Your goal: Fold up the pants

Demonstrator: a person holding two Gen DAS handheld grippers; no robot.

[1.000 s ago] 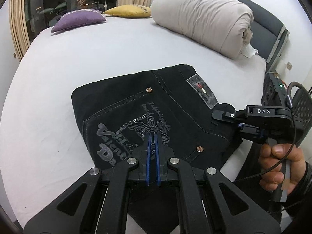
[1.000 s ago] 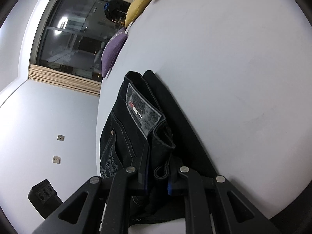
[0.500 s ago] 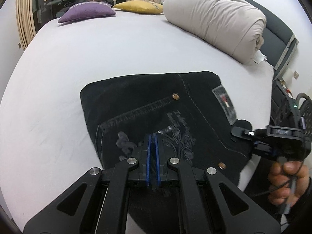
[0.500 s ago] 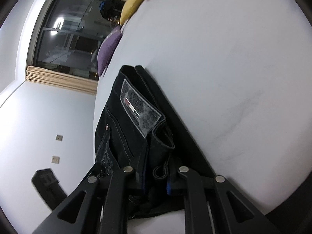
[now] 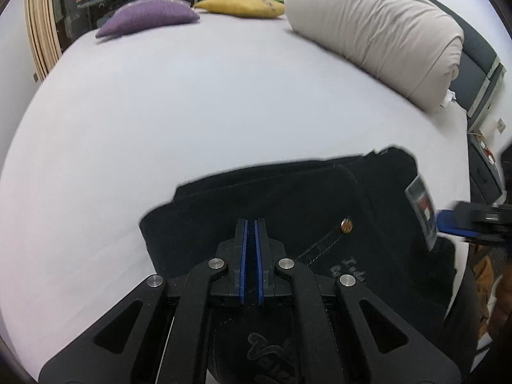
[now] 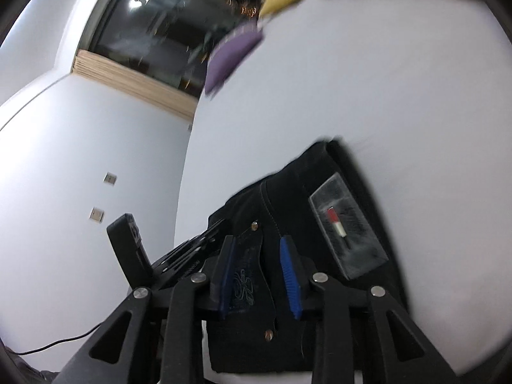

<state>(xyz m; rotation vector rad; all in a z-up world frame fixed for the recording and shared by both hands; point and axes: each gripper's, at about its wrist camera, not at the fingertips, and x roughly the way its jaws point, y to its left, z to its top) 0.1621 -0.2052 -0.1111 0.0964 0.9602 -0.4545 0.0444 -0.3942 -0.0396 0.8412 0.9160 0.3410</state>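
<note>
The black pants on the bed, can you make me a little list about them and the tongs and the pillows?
pants: black pants, folded into a flat bundle on the white bed
label: grey patch with a red and white mark, facing up
left tongs: pads nearly together, over the pants; any cloth between them cannot be seen
right tongs: open, blue pads apart, nothing pinched
pillows: purple cushion, yellow cushion, both far from the pants
big roll: beige rolled duvet by the headboard
</note>
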